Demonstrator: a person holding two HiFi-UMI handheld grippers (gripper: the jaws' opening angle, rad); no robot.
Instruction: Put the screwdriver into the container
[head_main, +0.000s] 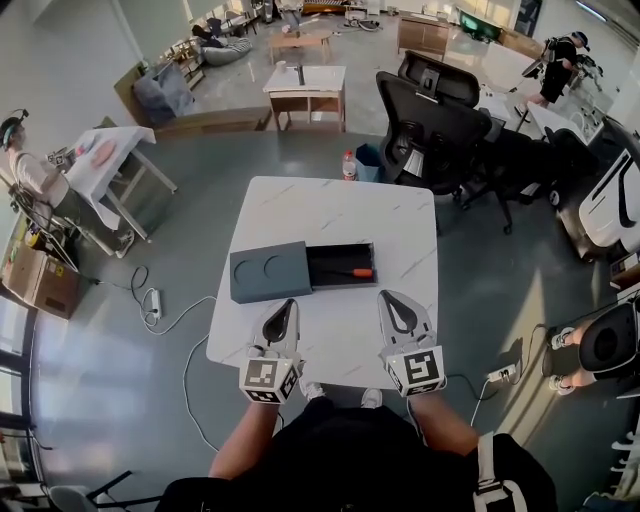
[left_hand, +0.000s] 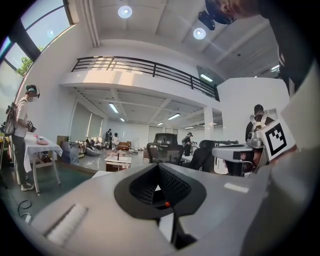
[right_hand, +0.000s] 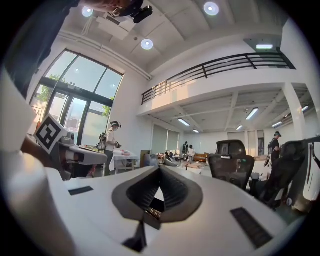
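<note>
— How many tools are on the near side, and what are they doing?

— Two. The left gripper (head_main: 287, 308) and the right gripper (head_main: 388, 300) sit side by side over the near edge of the white table (head_main: 340, 210), both pointing away from the person. Each has its jaws pressed fully together, and neither holds anything.

— And the screwdriver?

— There is one screwdriver (head_main: 361, 272). It lies flat inside the container (head_main: 270, 271), along the near wall of the open right half, with its orange handle to the right.

— One container?

— One, dark grey, just beyond the grippers. Its lid (head_main: 268, 268), with two round dents, is slid to the left, so the right half is uncovered. Only bare tabletop lies between the jaws and the box.

— What's around the table?

— A white power strip (head_main: 153, 303) lies on the floor to the left, with a cable running under the table. At the far edge stand one bottle (head_main: 349, 165) and one blue bin (head_main: 368, 163). To the far right are two black office chairs (head_main: 430, 120), one behind the other. Farther back is a small wooden table (head_main: 305, 90).
</note>
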